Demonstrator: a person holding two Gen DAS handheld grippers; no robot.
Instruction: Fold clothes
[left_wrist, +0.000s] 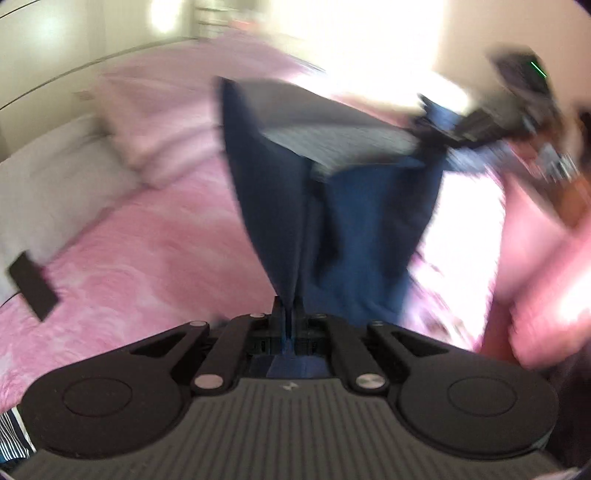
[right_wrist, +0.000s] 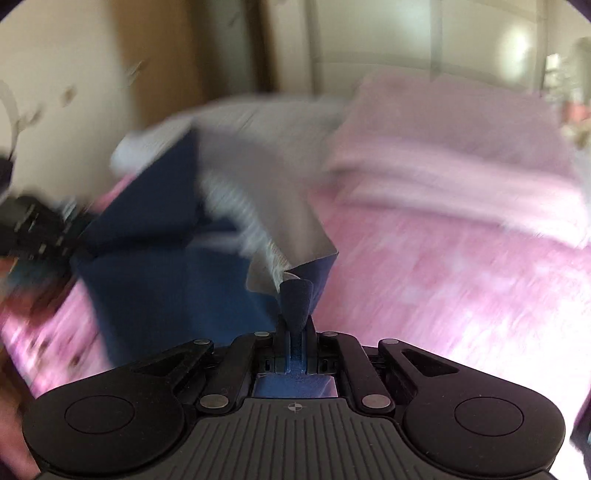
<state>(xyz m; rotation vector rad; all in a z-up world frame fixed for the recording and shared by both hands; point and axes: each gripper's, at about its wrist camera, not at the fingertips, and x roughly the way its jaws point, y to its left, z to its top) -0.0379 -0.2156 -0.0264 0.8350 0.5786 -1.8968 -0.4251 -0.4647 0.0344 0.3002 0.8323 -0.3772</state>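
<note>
A: Holding up a dark navy fabric garment (left_wrist: 295, 206) with a pale grey lining, off the bed with the pink patterned cover (left_wrist: 147, 251). Left tongs (left_wrist: 287, 314) clamped tight on one edge of the cloth, fabric pinched between the jaws.

B: Right tongs (right_wrist: 295, 325)?

A: Same, pressed together on another edge of the garment (right_wrist: 166, 258); a fold of navy pokes up from the jaws. Cloth hangs stretched between the two, above the bedcover (right_wrist: 461, 295).

B: Each tool visible from the other side?

A: Yes. Right tongs (left_wrist: 443, 125) show upper right in the left view, left tongs (right_wrist: 55, 229) at the left edge of the right view. Both blurred.

B: Anything else?

A: Pale pink pillow (left_wrist: 155, 129) at the head of the bed, flat black rectangular object (left_wrist: 33, 284) on the cover's left side, striped blue-and-white cloth (left_wrist: 13, 432) at the bottom left corner. Heavy blur throughout.
</note>
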